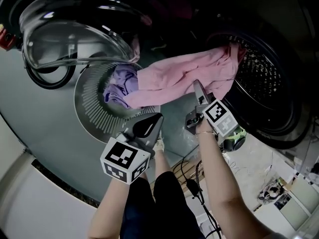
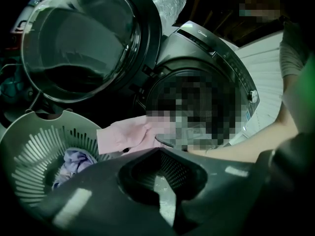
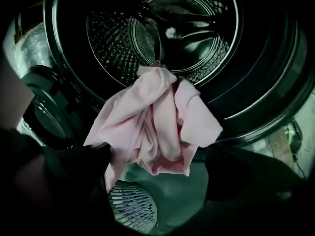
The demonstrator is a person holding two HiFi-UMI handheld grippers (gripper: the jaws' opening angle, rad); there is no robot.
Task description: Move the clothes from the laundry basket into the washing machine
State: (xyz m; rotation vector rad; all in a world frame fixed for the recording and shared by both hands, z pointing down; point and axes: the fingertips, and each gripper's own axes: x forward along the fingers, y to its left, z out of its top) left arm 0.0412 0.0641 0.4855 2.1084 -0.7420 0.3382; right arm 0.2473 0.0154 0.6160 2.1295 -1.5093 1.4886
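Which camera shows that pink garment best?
The right gripper view: the pink garment fills its middle, hanging out of the drum. The head view shows it stretched from laundry basket to drum; the left gripper view catches only part.

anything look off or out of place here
Yes: the pink garment is only partly in the washing machine drum. One end sits at the drum mouth while the rest hangs out across the rim toward the laundry basket, where a purple garment lies. Nothing looks spilled or damaged.
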